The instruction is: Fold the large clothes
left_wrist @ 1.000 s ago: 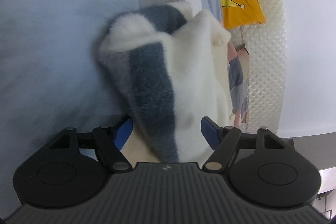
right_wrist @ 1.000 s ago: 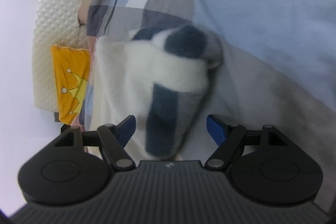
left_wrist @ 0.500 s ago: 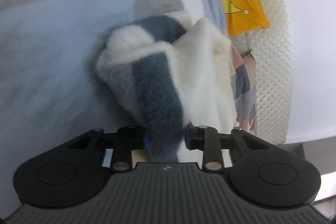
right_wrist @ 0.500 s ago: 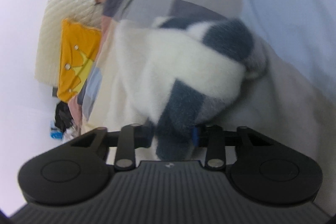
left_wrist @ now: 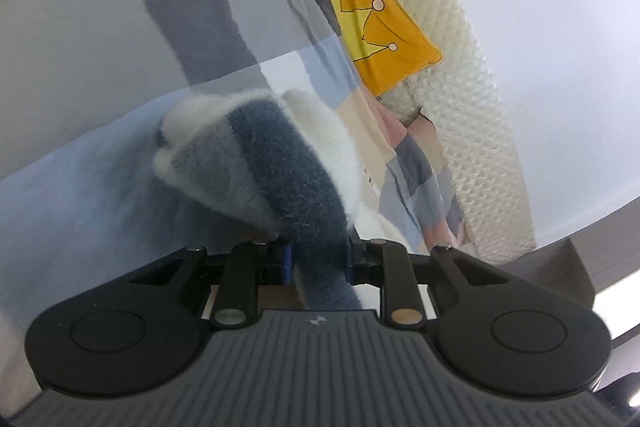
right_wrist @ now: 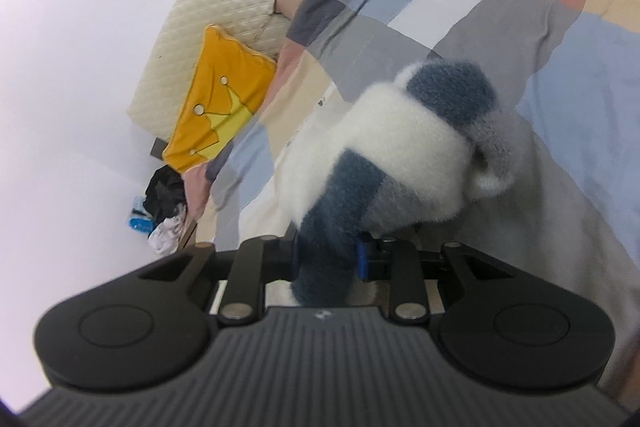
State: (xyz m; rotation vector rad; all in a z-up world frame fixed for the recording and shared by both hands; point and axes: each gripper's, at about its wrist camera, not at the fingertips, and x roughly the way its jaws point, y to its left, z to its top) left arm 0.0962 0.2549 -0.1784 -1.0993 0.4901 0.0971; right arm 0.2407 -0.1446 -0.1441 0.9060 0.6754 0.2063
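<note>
Gripping the fluffy sweater (left_wrist: 288, 163) (right_wrist: 404, 155) after just closing, left claw (left_wrist: 318, 261) and right claw (right_wrist: 326, 259) clamp its blue stripes, only the right view showing a clothes pile (right_wrist: 162, 211) at nine o'clock.

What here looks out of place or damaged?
The cream quilted headboard shows a torn patch beside the yellow crown cushion. Crumpled clothes are heaped past the bed's corner. The fuzzy garment looks normal.

wall (left_wrist: 560, 27): white | headboard (left_wrist: 472, 99): cream quilted | bedcover (left_wrist: 100, 39): patchwork
</note>
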